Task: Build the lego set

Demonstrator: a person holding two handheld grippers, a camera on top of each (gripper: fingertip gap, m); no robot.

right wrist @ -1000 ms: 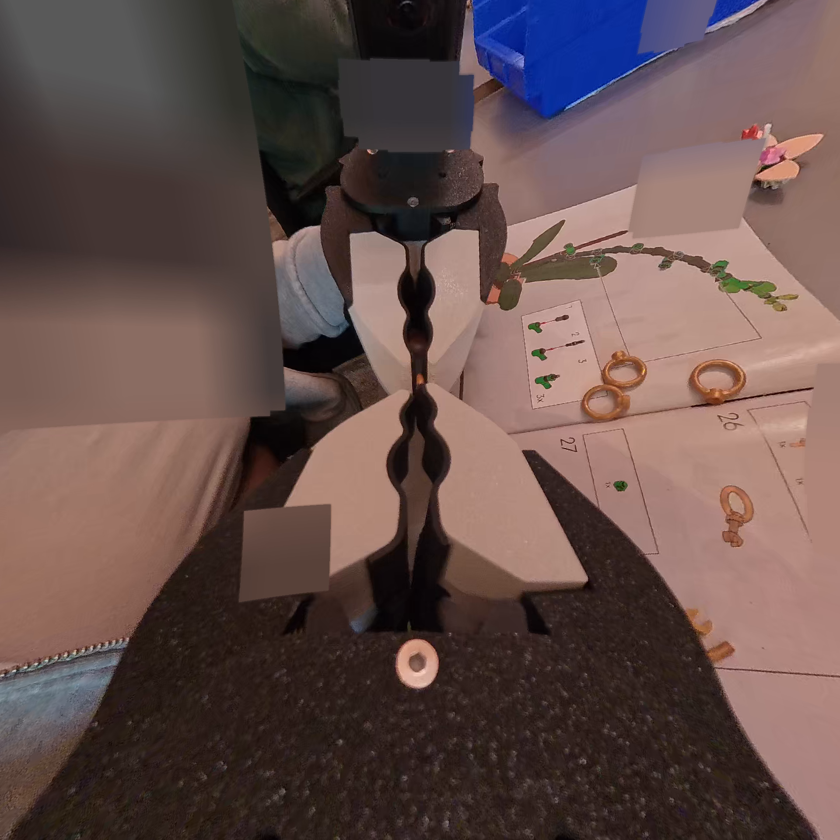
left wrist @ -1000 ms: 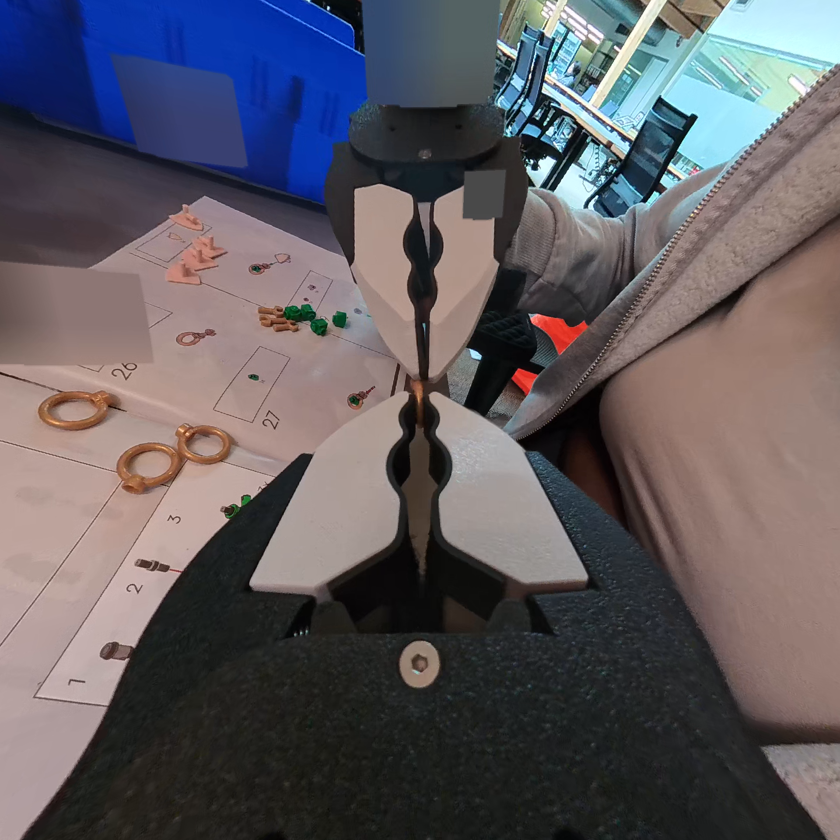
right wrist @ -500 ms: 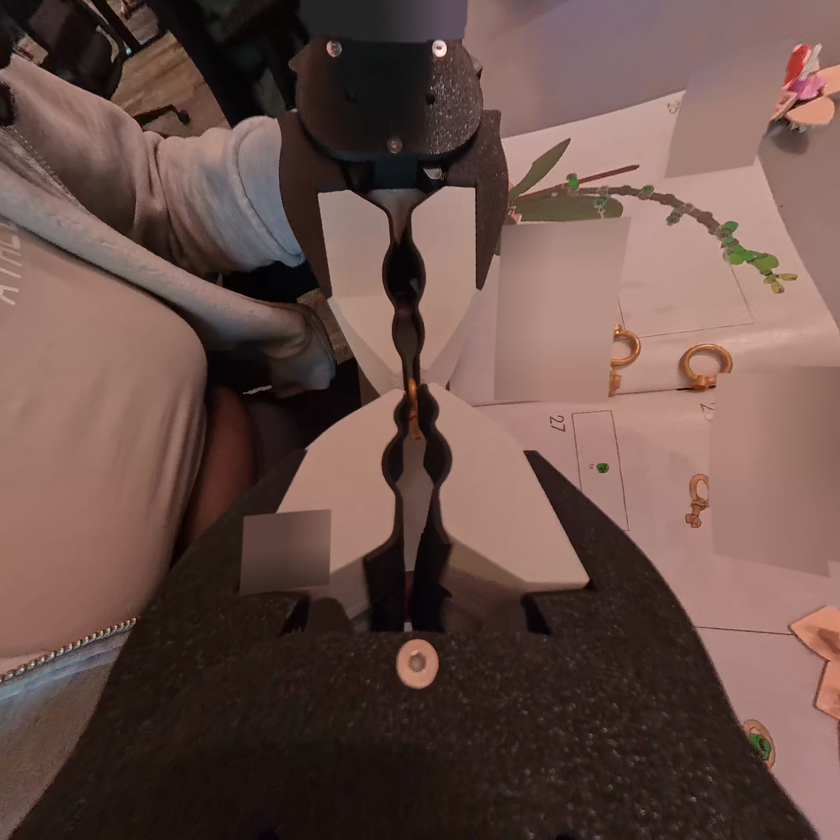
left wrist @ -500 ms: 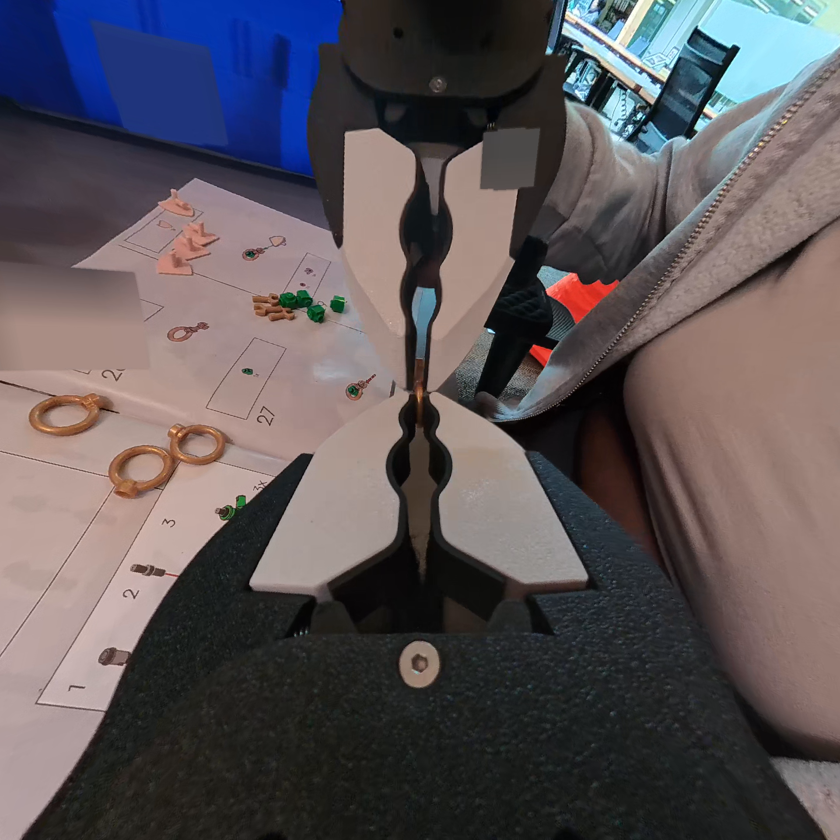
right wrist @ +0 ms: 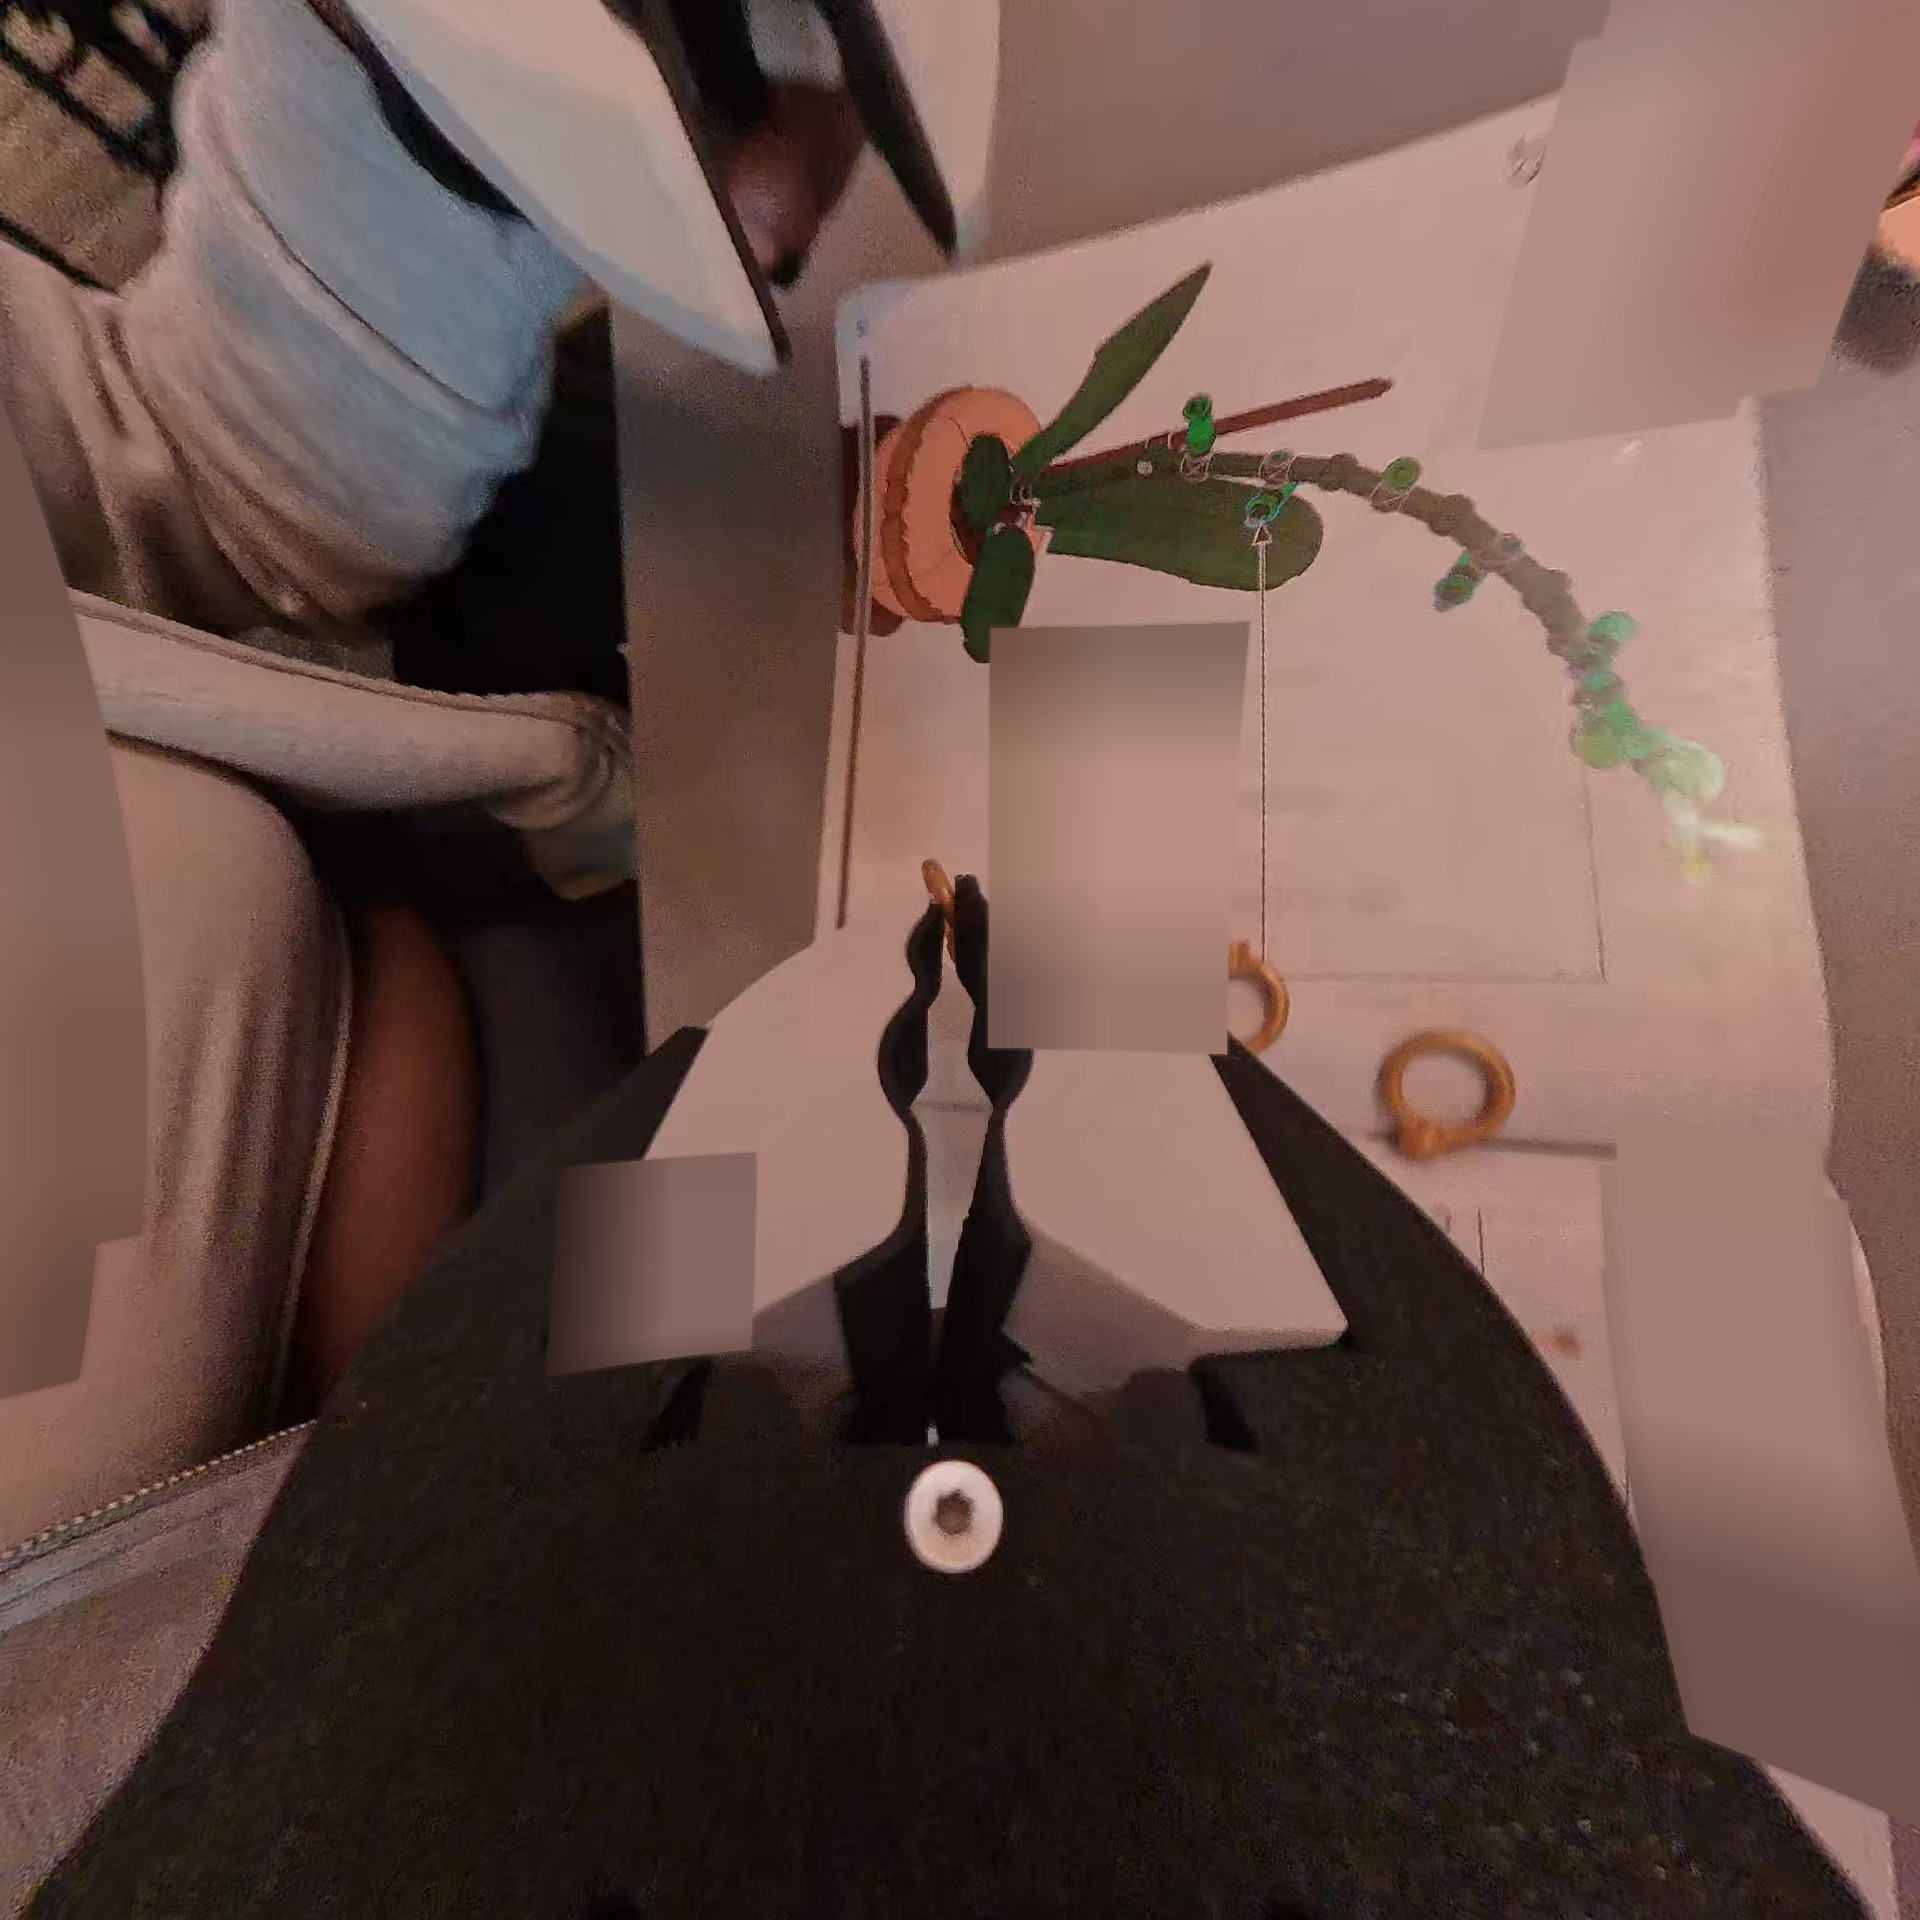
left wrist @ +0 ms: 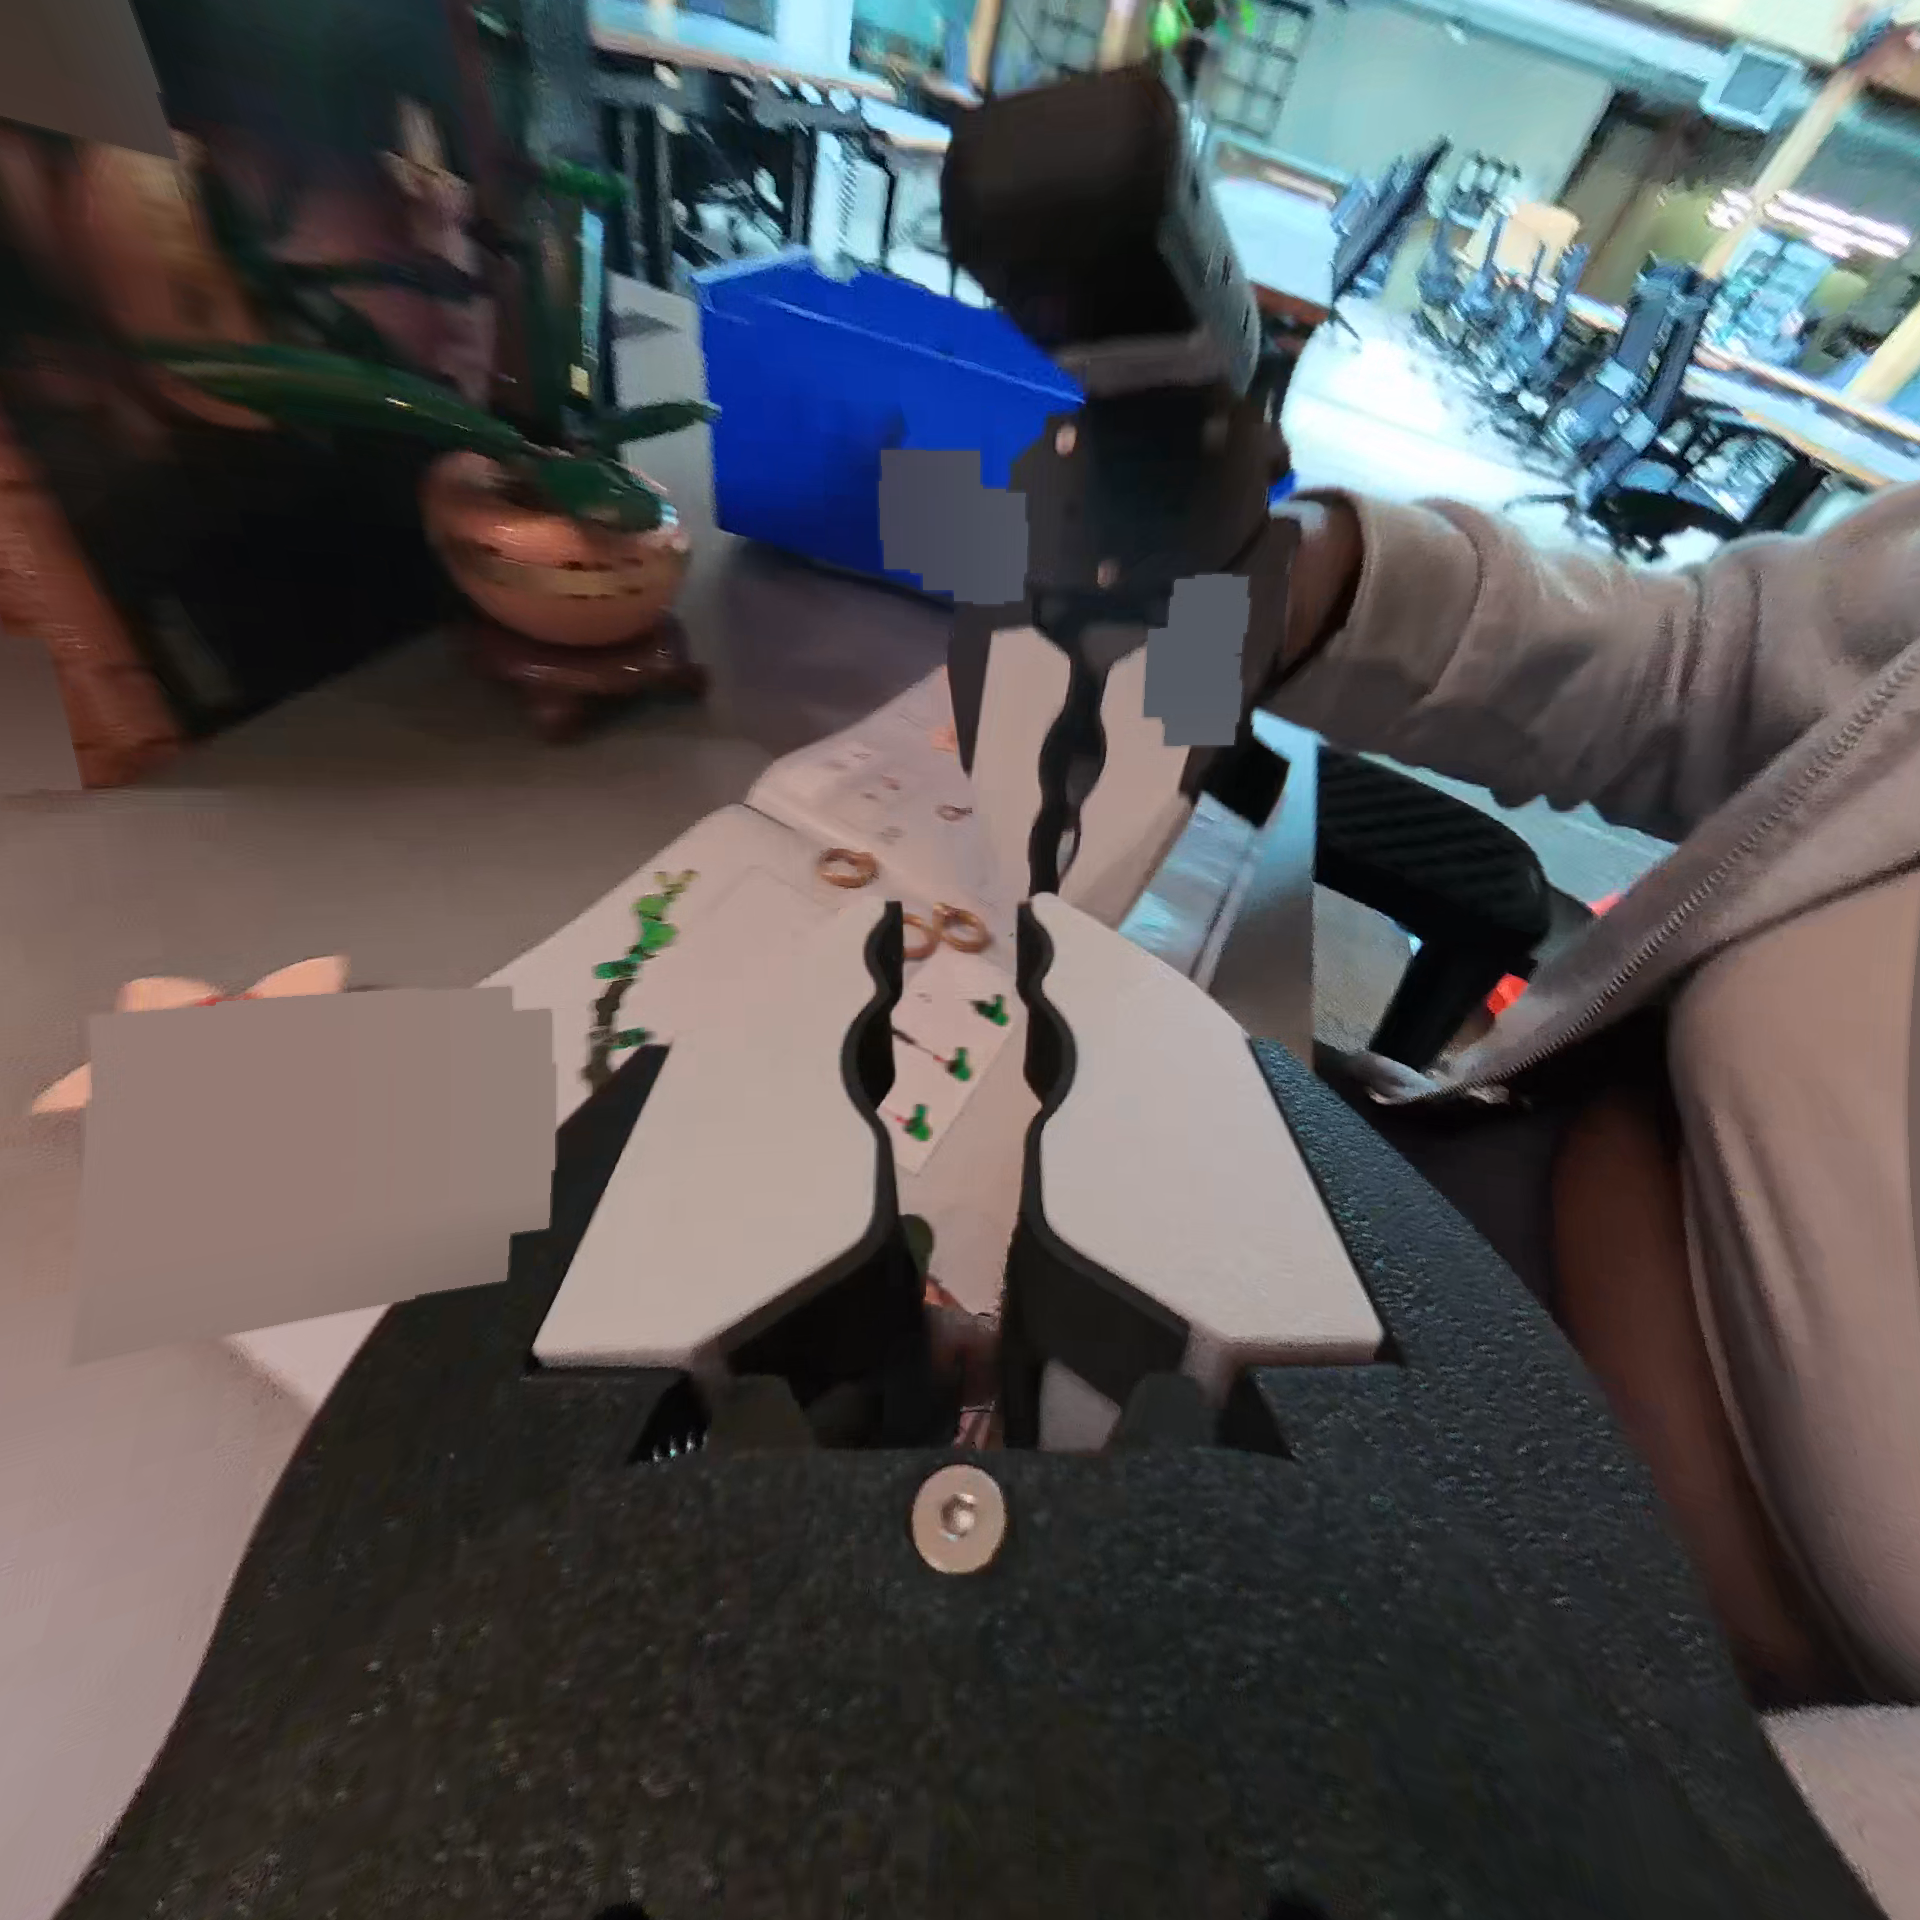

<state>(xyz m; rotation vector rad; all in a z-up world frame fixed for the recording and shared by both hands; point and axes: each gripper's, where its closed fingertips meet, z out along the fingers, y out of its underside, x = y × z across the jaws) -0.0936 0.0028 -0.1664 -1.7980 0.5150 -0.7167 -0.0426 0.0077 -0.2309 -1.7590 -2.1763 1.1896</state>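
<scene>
Right gripper (right wrist: 948, 914) is pinching a tiny gold ring piece (right wrist: 937, 891) right at the tips, so a small twist could pop it loose. Left gripper (left wrist: 956, 920) has its jaws apart and empty, nothing backing it up.

A blue plastic bin (left wrist: 831, 416) is sitting at the far side of the grey surface (left wrist: 364, 831), well back from the papers. Beyond it, rows of dark office chairs (left wrist: 1662, 343) are standing along long desks (left wrist: 1766, 374) in a bright open room, all of it blurring with the camera's swing. The person is wearing a grey zip-up fleece, its sleeve (left wrist: 1558, 644) stretching across the left wrist view and its zipper edge (left wrist: 1766, 831) hanging open. A small orange patch (left wrist: 1509, 1000) is showing below the sleeve.
</scene>
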